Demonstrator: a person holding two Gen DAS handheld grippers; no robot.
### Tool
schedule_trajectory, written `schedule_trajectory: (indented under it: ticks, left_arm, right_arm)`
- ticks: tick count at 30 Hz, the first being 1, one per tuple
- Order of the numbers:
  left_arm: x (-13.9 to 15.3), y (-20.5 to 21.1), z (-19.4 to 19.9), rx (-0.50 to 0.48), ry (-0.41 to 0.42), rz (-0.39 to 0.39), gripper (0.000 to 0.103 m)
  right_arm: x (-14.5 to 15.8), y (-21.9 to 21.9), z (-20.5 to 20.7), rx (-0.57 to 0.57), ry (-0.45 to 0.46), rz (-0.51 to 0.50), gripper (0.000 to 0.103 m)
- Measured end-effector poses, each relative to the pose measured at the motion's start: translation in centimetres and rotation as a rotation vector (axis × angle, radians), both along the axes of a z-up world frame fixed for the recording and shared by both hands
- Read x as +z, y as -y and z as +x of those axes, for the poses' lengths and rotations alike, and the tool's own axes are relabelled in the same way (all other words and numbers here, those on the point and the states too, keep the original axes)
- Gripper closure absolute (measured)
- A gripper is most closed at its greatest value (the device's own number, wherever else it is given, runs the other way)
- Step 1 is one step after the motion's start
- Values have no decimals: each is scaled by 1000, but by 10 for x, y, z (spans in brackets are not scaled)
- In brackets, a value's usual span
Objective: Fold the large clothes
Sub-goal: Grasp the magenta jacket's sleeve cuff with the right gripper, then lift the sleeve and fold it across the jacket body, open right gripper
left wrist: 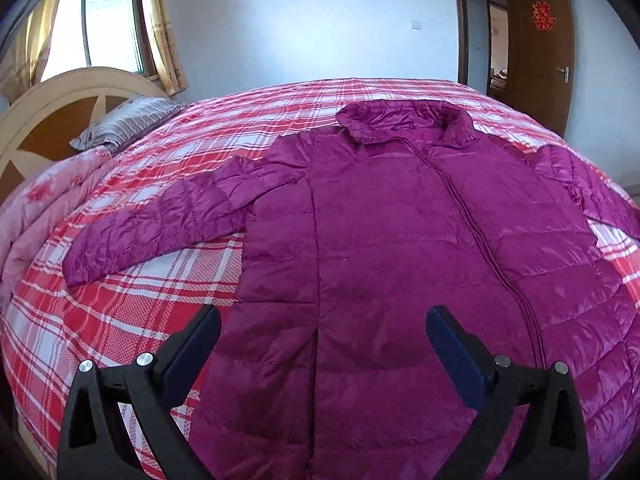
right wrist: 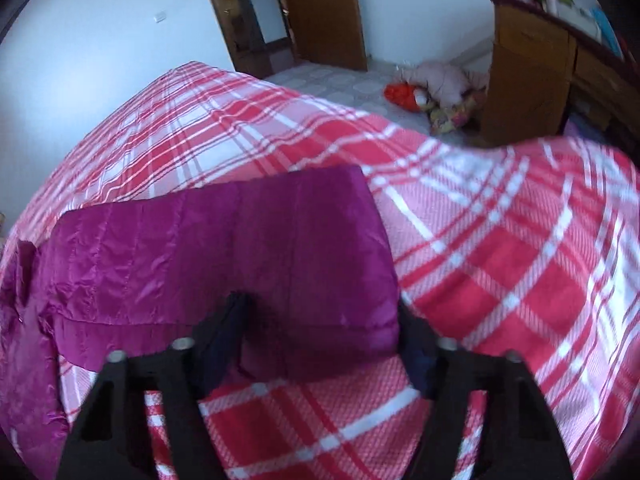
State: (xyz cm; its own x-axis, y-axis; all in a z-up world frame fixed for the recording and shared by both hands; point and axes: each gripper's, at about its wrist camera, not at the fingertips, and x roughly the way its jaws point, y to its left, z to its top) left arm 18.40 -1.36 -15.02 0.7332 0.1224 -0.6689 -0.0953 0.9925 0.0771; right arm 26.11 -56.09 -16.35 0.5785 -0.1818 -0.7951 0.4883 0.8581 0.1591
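Observation:
A magenta puffer jacket (left wrist: 400,240) lies spread flat, front up and zipped, on the red-and-white plaid bed (left wrist: 140,300). Its collar points to the far side and its left sleeve (left wrist: 168,220) stretches out to the left. My left gripper (left wrist: 324,332) is open and hovers over the jacket's lower hem. In the right wrist view the other sleeve (right wrist: 224,248) lies across the bedspread (right wrist: 500,260). My right gripper (right wrist: 320,320) is open with its fingers either side of the sleeve's cuff end, not closed on it.
A striped pillow (left wrist: 128,122) and a wooden headboard (left wrist: 52,120) are at the far left, with a folded pink quilt (left wrist: 40,220) beside them. An open brown door (left wrist: 540,48) is at the far right. A wooden desk (right wrist: 532,68) and a pile of clothes (right wrist: 436,92) stand past the bed.

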Motion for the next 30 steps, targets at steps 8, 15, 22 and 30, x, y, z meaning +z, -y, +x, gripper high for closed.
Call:
schedule_trajectory:
  ticks: [8, 15, 22, 30]
  left_arm:
    - [9, -9, -10, 0, 35, -66, 1]
    - [13, -15, -24, -8, 53, -107, 1]
    - [11, -31, -30, 17, 60, -144, 1]
    - [8, -47, -37, 43, 63, -181, 1]
  right_arm:
    - [67, -17, 3, 50, 136, -145, 79]
    - [147, -95, 32, 189, 267, -386, 80]
    - [187, -207, 37, 421, 375, -561, 80]
    - [168, -309, 37, 690, 377, -626, 80]
